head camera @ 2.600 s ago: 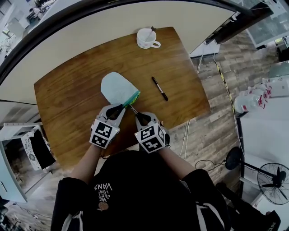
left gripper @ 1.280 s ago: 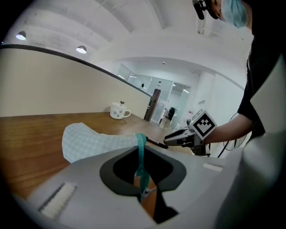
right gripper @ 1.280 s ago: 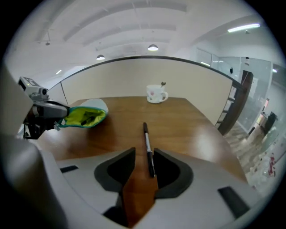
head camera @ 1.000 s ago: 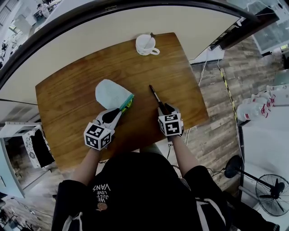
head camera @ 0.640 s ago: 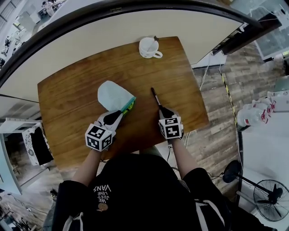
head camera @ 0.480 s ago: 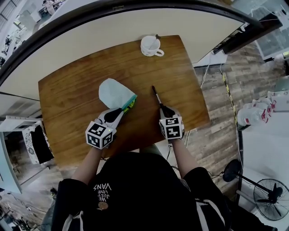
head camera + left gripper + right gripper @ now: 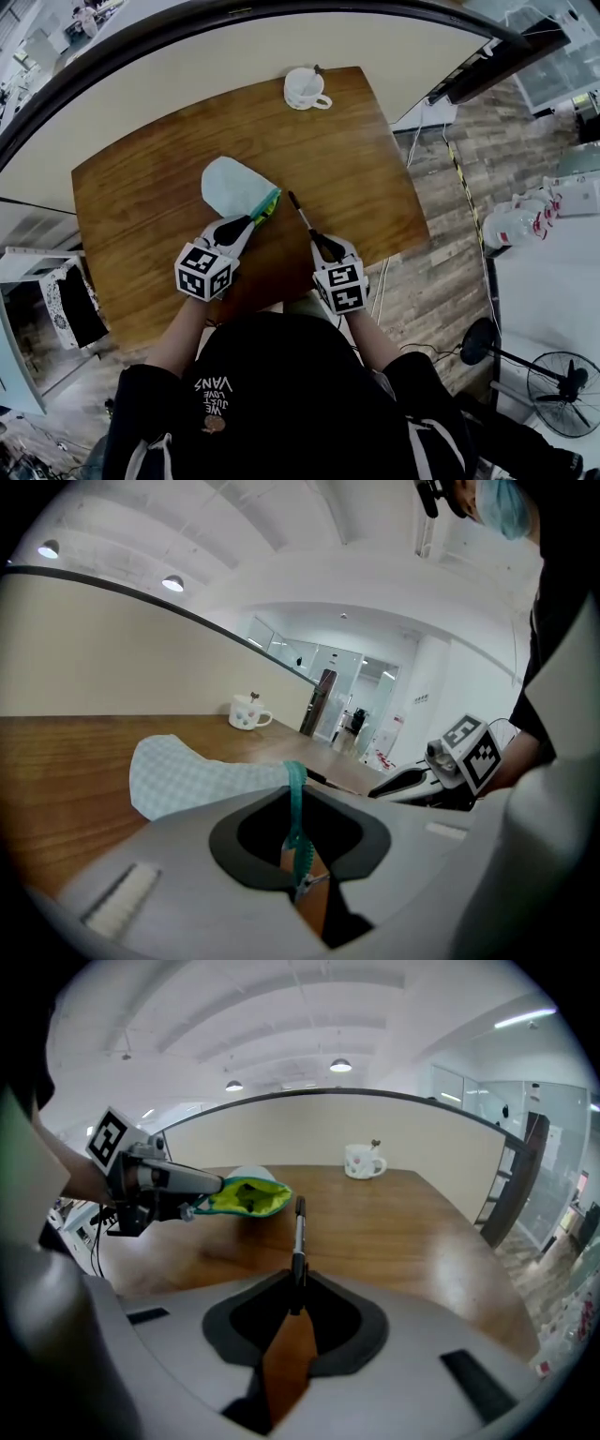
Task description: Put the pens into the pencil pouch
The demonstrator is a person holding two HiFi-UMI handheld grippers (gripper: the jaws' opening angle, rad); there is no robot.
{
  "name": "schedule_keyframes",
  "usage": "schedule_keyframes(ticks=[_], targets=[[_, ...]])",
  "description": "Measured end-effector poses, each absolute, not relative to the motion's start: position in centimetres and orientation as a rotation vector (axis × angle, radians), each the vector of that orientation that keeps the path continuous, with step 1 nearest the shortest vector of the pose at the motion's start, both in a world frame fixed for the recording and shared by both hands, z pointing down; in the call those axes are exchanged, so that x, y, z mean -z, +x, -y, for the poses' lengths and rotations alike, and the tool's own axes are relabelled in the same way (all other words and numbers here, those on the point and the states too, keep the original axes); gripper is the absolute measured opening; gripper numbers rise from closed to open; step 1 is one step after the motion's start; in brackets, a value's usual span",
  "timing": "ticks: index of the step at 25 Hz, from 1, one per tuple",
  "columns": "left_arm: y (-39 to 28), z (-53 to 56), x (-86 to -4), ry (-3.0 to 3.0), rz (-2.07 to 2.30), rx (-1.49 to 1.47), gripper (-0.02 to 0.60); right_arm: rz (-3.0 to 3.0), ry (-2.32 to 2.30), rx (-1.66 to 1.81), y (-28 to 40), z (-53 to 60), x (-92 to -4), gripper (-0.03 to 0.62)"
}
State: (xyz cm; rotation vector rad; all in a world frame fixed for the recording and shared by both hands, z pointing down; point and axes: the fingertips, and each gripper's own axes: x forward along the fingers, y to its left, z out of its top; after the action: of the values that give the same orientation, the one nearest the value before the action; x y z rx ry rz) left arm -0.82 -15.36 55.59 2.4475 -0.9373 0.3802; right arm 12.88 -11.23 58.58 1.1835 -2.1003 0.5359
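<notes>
The pale blue pencil pouch (image 7: pixel 232 186) lies on the wooden table (image 7: pixel 141 178), its yellow-lined mouth (image 7: pixel 246 1196) held open toward the right. My left gripper (image 7: pixel 251 221) is shut on the pouch's teal zipper edge (image 7: pixel 294 803). A black pen (image 7: pixel 299 214) sticks out of my right gripper (image 7: pixel 319 242), whose jaws have just been closing and now pinch the pen's near end. In the right gripper view the pen (image 7: pixel 298 1237) points forward, its tip just right of the pouch mouth and apart from it.
A white mug (image 7: pixel 305 86) with something dark standing in it sits at the table's far edge. Beyond the table's right edge lies wooden floor with cables (image 7: pixel 464 178). A cabinet (image 7: pixel 66 305) stands at the lower left.
My right gripper closed on the pen where it lay on the table, then carried it up and left toward the pouch mouth. The left gripper and pouch stayed put.
</notes>
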Motion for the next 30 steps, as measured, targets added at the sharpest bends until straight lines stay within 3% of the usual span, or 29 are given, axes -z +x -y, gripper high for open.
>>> schedule_keyframes(ticks=[11, 30], targets=[[-0.2, 13.8, -55.4, 2.502, 0.859, -0.424, 0.046, 2.121, 1.045, -0.463, 9.5, 8.2, -58.1, 0.067], [1.8, 10.8, -55.7, 2.521, 0.734, -0.411, 0.046, 2.182, 0.842, -0.386, 5.0, 13.3, -57.9, 0.067]])
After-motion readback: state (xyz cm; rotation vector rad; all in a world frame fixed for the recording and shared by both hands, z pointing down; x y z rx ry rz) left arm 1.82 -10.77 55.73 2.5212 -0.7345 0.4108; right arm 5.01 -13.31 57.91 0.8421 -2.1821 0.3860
